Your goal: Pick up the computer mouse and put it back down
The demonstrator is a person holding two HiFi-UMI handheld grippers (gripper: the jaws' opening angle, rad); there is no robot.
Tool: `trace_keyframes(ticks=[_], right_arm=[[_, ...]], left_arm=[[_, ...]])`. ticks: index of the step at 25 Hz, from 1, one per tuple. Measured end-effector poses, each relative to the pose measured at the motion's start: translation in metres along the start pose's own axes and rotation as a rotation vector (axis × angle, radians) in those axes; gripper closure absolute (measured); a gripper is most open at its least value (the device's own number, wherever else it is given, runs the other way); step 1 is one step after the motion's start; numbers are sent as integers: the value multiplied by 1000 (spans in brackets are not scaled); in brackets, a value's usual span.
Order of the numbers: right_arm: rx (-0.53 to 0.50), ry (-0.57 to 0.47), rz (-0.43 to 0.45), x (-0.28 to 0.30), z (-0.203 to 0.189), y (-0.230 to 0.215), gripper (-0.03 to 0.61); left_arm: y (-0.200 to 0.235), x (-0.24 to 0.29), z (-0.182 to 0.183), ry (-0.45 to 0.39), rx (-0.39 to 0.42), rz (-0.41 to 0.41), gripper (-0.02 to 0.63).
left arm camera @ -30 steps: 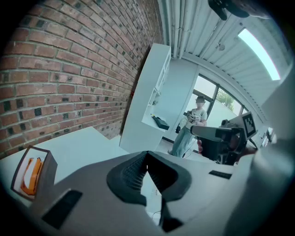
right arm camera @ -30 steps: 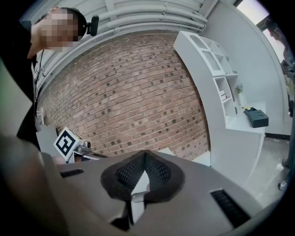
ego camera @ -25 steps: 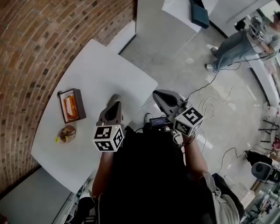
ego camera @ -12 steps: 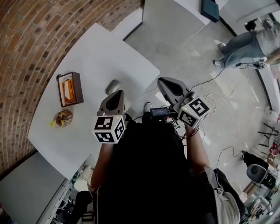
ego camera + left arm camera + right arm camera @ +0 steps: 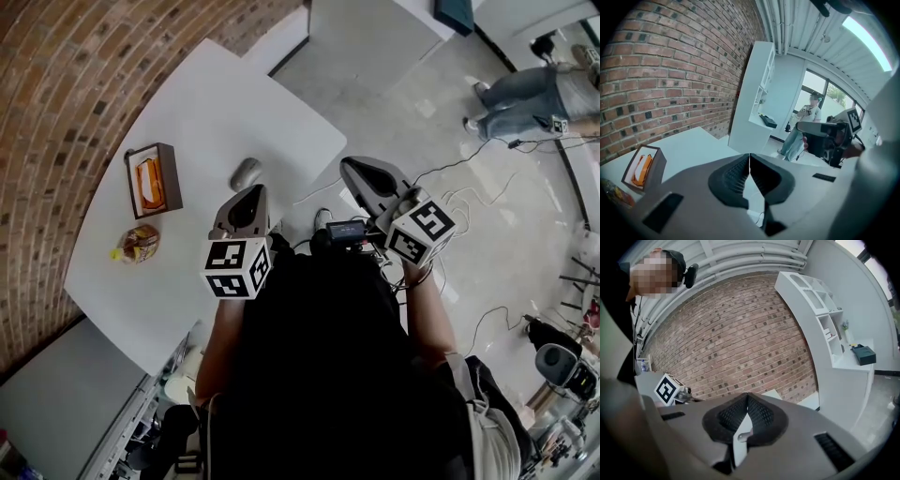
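Note:
A grey computer mouse lies on the white table near its right edge. My left gripper hovers just short of it, pointing at it and apart from it. Its jaws are shut and empty, meeting at the tips in the left gripper view, where the gripper's body hides the mouse. My right gripper is held off the table's right side, over the floor. It is shut too, with nothing between its jaws.
A brown open box with something orange inside sits on the table to the left of the mouse. A snack bag lies nearer me. Cables trail on the floor. A person stands far right, by white counters.
The mouse, close against the left gripper's tip a second ago, now lies clear of it with a small gap. The right gripper has stayed put.

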State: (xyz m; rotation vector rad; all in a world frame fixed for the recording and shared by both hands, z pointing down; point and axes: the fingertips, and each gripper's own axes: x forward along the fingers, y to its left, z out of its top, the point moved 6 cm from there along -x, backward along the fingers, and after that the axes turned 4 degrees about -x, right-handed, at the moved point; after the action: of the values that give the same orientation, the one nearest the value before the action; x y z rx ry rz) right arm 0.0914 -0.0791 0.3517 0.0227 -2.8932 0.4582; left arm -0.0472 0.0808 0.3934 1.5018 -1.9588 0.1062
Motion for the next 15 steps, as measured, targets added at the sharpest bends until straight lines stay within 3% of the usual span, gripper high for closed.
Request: trace_keyframes(ticks=[15], right_arm=[[13,6,-70,1,-6,17,561]], left_arm=[[41,7,-12,72,58,8,591]])
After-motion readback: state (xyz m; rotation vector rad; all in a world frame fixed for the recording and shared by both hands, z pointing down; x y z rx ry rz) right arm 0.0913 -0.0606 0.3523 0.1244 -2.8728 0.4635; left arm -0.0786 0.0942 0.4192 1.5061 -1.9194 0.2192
